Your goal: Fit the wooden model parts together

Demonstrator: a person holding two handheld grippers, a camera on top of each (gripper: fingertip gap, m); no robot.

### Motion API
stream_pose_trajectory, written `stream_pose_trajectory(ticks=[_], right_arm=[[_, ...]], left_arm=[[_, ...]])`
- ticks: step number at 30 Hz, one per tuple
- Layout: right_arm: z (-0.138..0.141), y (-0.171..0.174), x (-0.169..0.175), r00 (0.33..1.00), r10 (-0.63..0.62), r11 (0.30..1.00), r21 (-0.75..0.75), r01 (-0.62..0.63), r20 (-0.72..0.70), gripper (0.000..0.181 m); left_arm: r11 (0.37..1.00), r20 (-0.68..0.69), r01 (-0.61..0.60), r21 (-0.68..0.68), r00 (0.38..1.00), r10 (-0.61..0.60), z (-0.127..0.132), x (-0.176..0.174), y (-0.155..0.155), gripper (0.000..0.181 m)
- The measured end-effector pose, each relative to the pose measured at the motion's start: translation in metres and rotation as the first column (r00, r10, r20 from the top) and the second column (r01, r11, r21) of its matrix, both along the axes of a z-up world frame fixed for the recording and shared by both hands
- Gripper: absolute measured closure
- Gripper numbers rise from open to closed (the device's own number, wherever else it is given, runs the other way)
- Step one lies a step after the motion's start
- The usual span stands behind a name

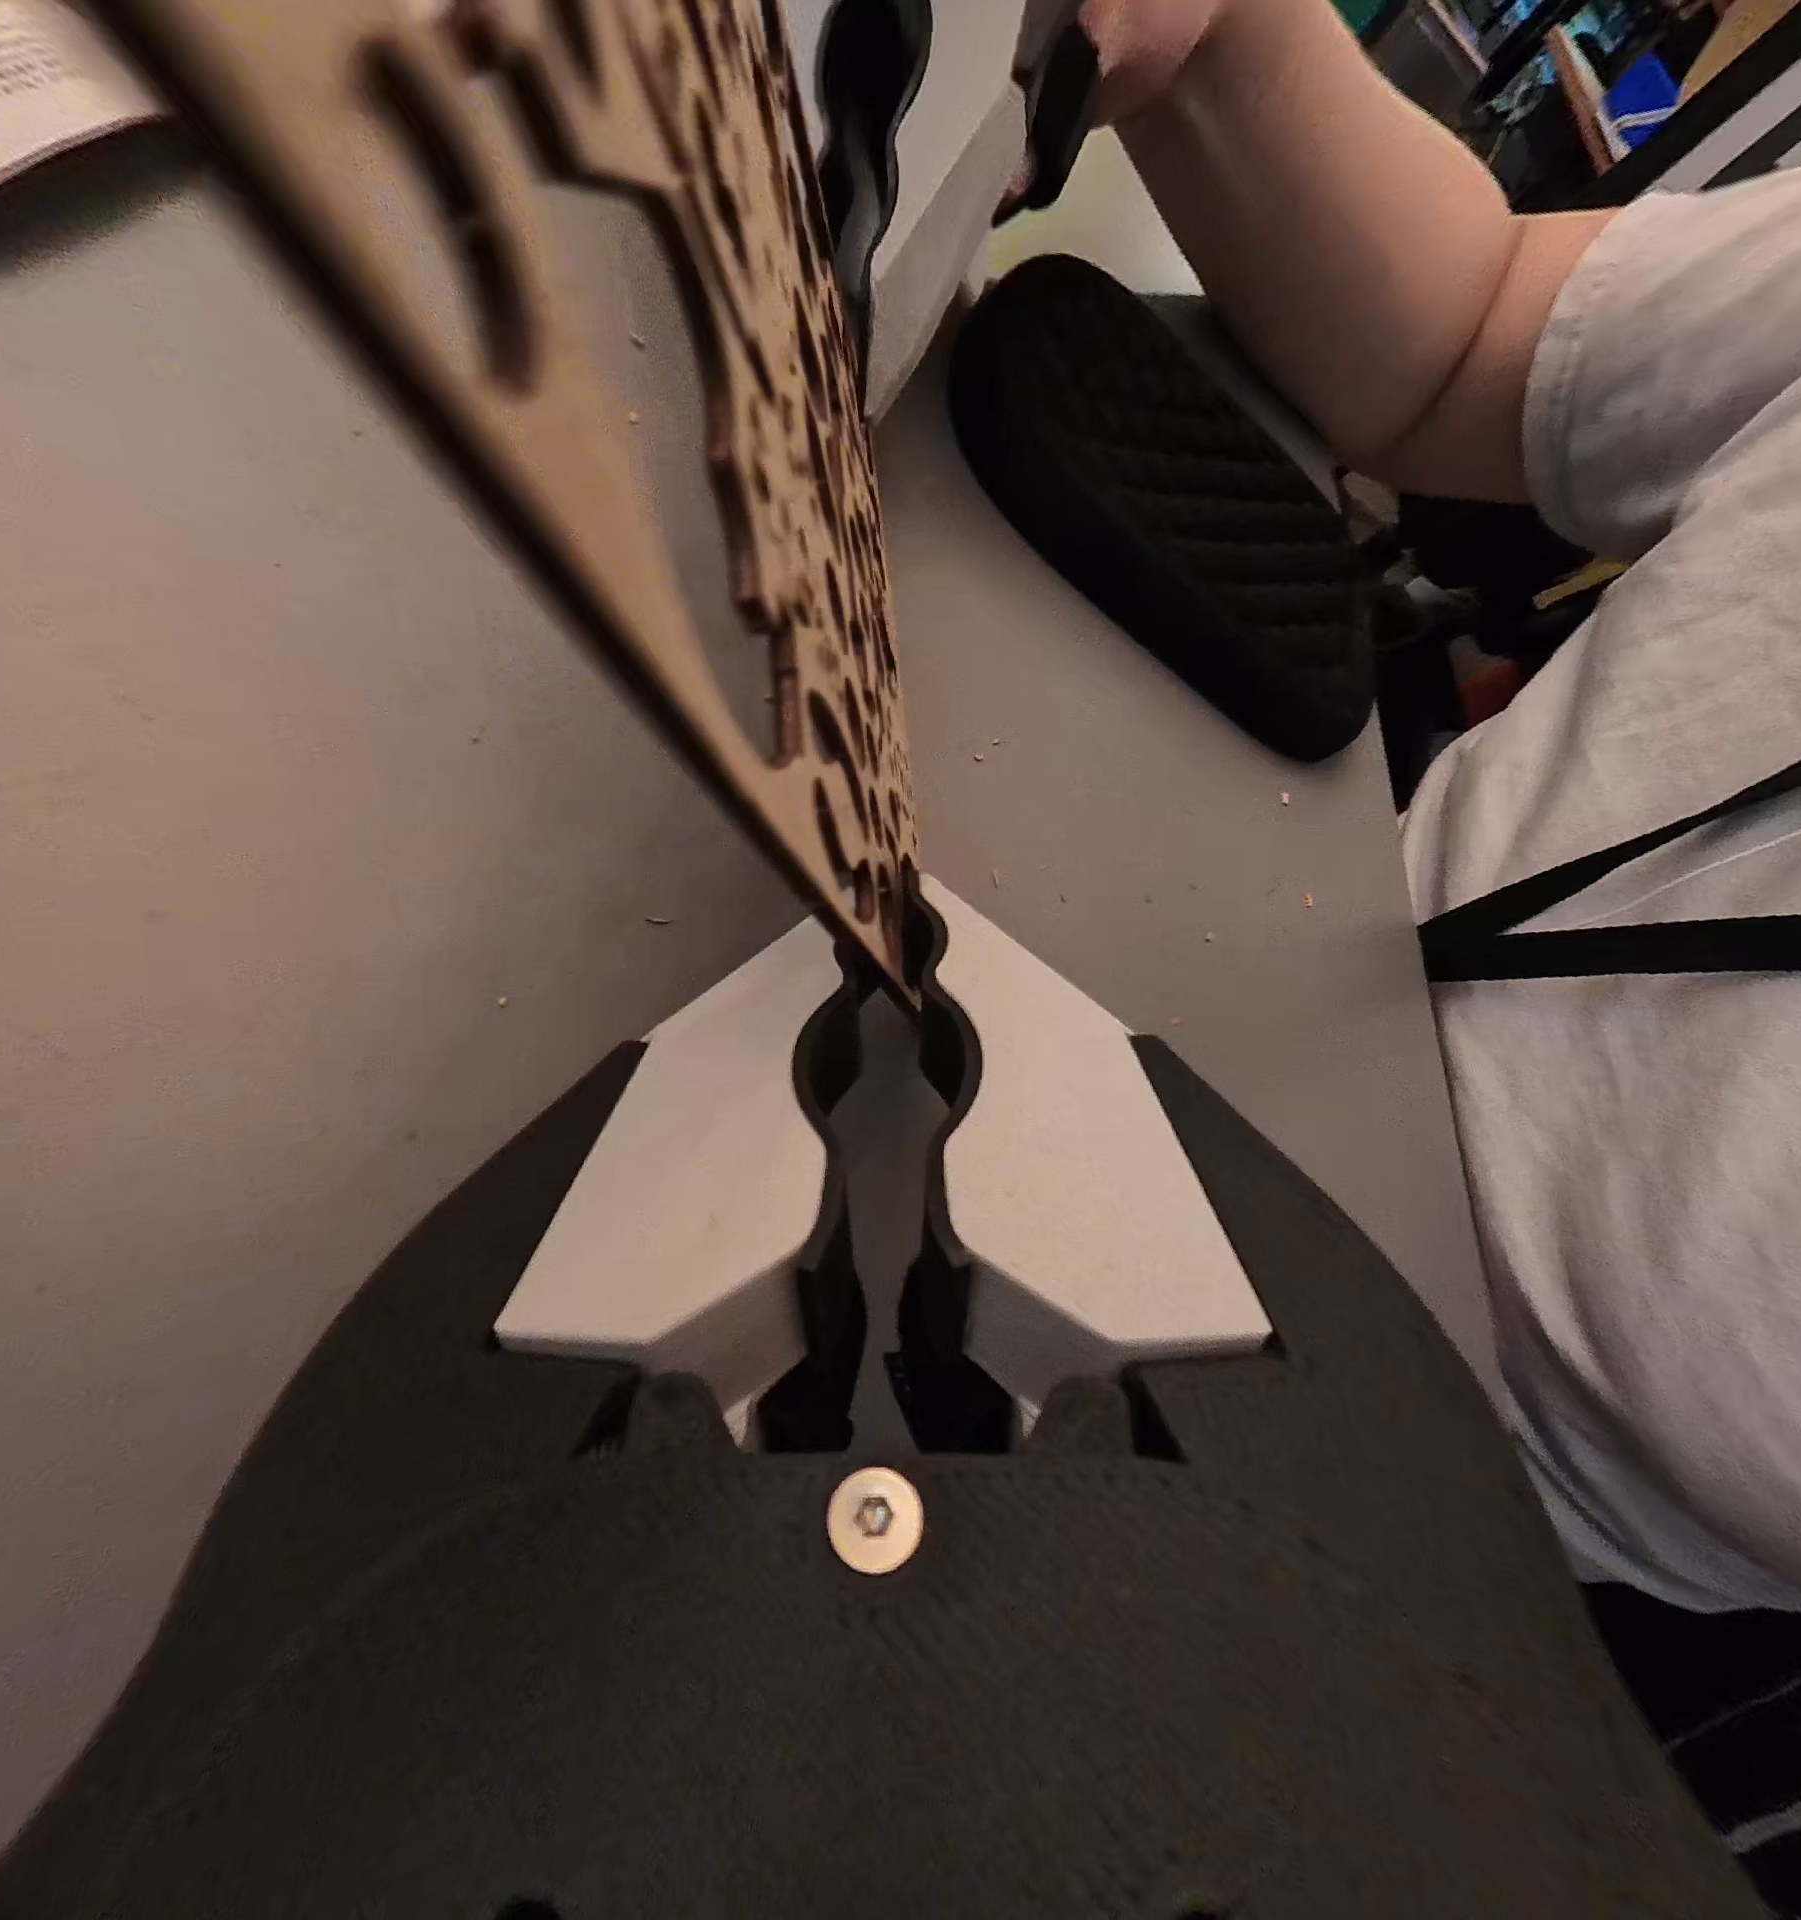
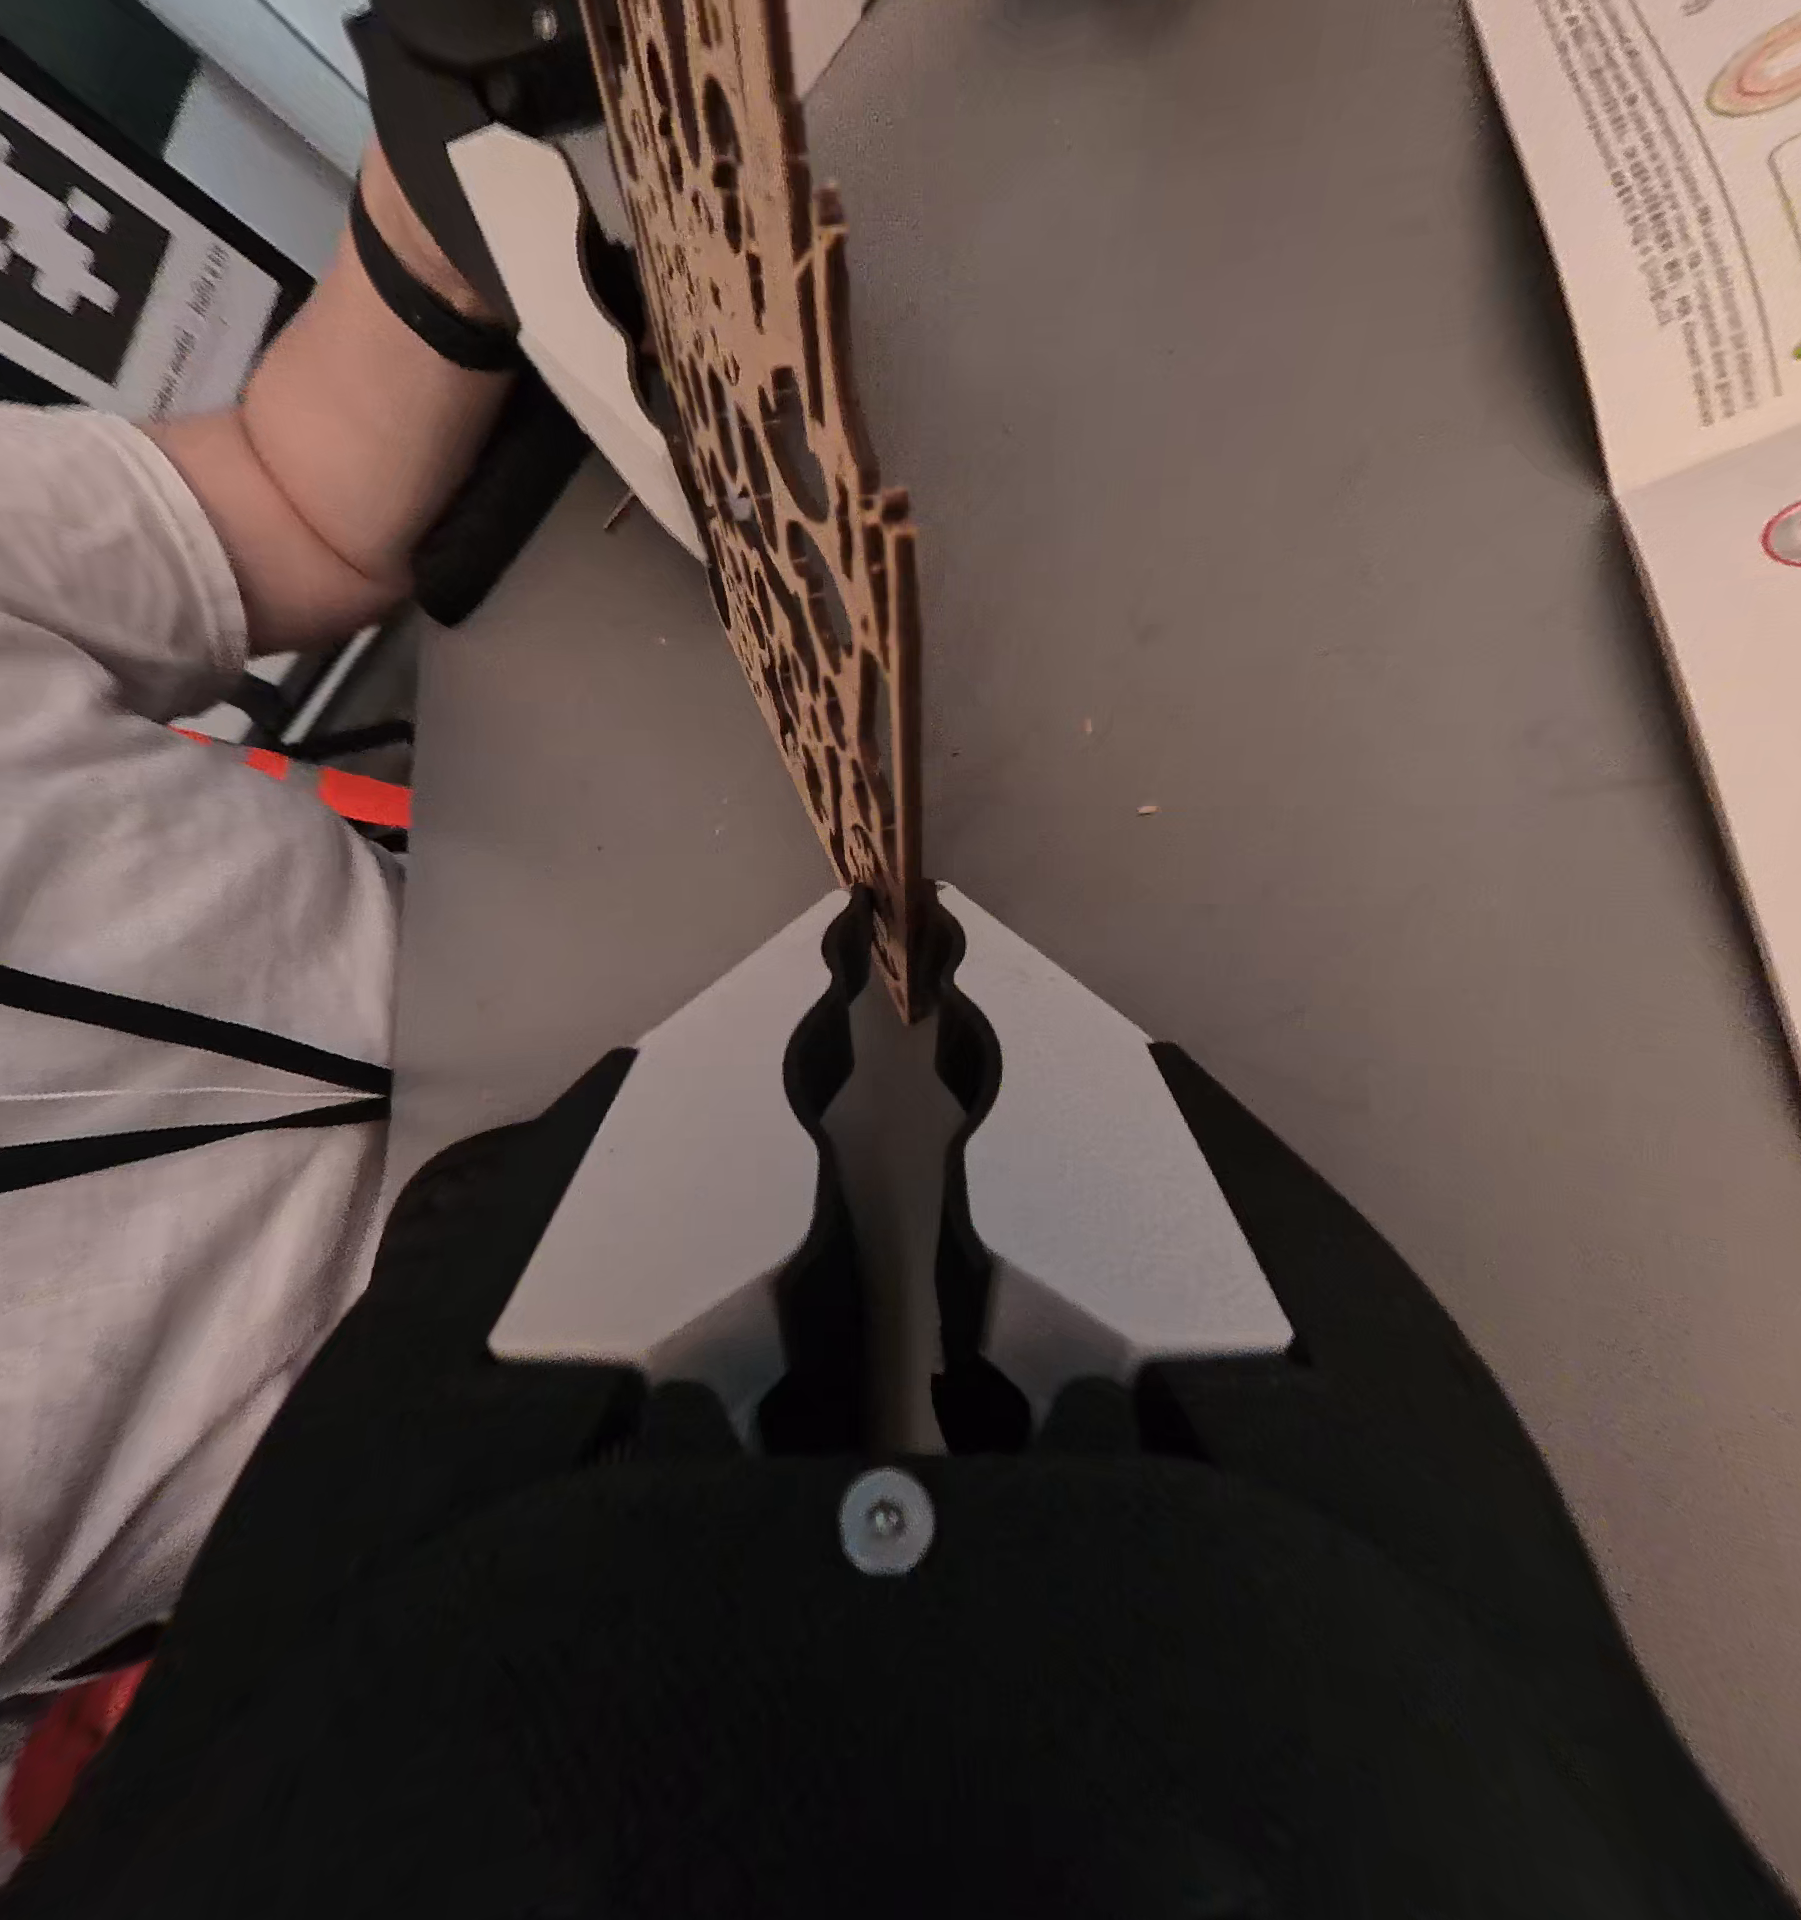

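Observation:
A thin laser-cut wooden sheet (image 1: 563, 343) with many cut-out model parts is held edge-on above the grey table, between the two grippers. My left gripper (image 1: 891, 961) is shut on one corner of it. My right gripper (image 2: 901, 951) is shut on the opposite end of the same wooden sheet (image 2: 771, 436). Each gripper also shows at the far end of the sheet in the other's view: the right gripper (image 1: 875, 156) in the left wrist view, the left gripper (image 2: 584, 270) in the right wrist view. No loose wooden part is visible apart from the sheet.
The grey table (image 1: 252, 727) carries small wood crumbs. An open instruction booklet (image 2: 1727, 416) lies on it, also in the left wrist view (image 1: 23, 94). A black padded case (image 1: 1166, 499) lies by the table edge. The person's arm (image 1: 1322, 229) and white shirt (image 1: 1654, 935) are close. Tip to tip, the grippers are about 12 cm apart.

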State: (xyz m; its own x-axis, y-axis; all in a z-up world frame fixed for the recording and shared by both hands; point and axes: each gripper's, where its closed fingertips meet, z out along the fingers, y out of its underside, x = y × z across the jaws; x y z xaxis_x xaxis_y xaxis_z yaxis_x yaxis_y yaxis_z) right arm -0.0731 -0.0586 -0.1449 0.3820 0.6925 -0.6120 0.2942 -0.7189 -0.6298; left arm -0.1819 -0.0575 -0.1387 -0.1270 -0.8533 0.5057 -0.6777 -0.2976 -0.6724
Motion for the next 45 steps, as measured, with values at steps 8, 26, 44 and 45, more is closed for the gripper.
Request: stream_pose_trajectory(ticks=[8, 26, 44, 45], right_arm=[[-0.001, 0.008, 0.001, 0.996, -0.070, 0.994, -0.088, 0.065, -0.050, 0.173], [-0.003, 0.011, 0.004, 0.996, -0.086, 0.995, -0.058, 0.085, -0.011, 0.176], [-0.002, 0.005, 0.006, 0.988, -0.057, 0.996, 0.075, 0.047, 0.144, 0.174], [-0.003, 0.005, 0.007, 0.981, -0.069, 0.994, 0.100, 0.051, 0.183, 0.172]], left_arm=[[1.000, -0.002, 0.003, -0.003, 1.000, -0.003, 0.000, 0.000, 0.000, 0.179], [0.999, -0.036, 0.042, -0.019, 0.998, -0.043, -0.002, 0.001, -0.014, 0.179], [0.999, -0.036, 0.050, -0.012, 0.998, -0.051, -0.001, -0.001, -0.013, 0.179], [0.998, -0.026, 0.059, -0.022, 0.998, -0.060, 0.001, -0.001, -0.015, 0.178]])
